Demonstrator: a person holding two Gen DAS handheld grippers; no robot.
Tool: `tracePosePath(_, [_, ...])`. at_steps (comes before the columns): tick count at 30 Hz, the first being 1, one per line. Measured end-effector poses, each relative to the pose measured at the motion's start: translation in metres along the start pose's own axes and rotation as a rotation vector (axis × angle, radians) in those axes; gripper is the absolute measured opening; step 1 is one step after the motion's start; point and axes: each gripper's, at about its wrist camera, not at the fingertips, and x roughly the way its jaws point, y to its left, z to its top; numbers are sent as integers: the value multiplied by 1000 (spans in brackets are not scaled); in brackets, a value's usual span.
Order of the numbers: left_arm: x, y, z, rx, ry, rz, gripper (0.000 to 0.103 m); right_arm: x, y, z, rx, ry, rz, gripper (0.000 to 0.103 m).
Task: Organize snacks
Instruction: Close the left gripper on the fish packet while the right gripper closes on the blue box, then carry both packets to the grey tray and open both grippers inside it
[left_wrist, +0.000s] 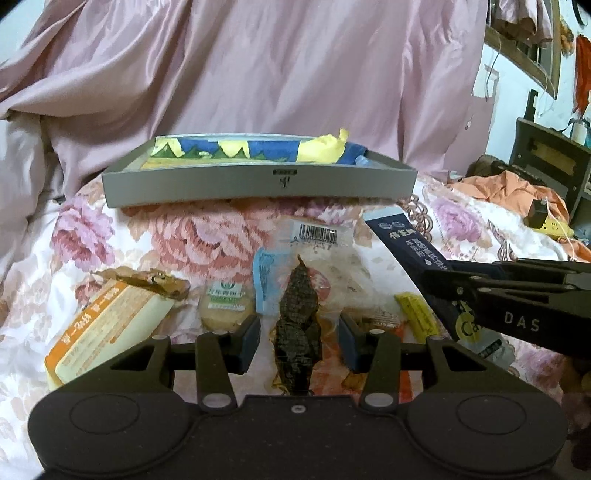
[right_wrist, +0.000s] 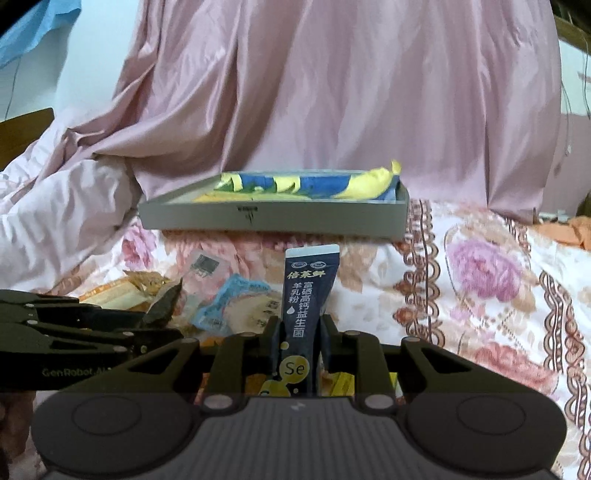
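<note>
Loose snacks lie in a pile on a floral bedsheet (left_wrist: 207, 236) in front of a shallow grey tray (left_wrist: 258, 184) (right_wrist: 273, 218). A blue-and-yellow packet (left_wrist: 258, 147) (right_wrist: 306, 184) lies in the tray. My left gripper (left_wrist: 300, 341) is open over the pile. A dark seaweed packet (left_wrist: 295, 325) sits between its fingers, with a gap on each side. My right gripper (right_wrist: 299, 326) (left_wrist: 424, 277) is shut on a navy stick sachet (right_wrist: 308, 288) (left_wrist: 399, 236), which is held upright short of the tray's front wall.
The pile holds an orange-and-white packet (left_wrist: 107, 321), a round biscuit pack (left_wrist: 225, 302), a light blue packet (left_wrist: 266, 280), a clear barcoded pack (left_wrist: 317, 236) and a yellow stick (left_wrist: 417, 314). Pink bedding (left_wrist: 258, 74) rises behind the tray. Orange cloth (left_wrist: 509, 188) lies at the right.
</note>
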Motion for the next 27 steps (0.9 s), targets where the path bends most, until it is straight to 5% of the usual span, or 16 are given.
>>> tracePosePath(14, [-1, -3, 64, -77, -156, 46, 48, -9, -15, 31, 37, -280, 7, 25])
tracePosePath(27, [63, 4, 168, -168, -251, 118, 48, 61, -68, 97, 191, -438, -6, 25])
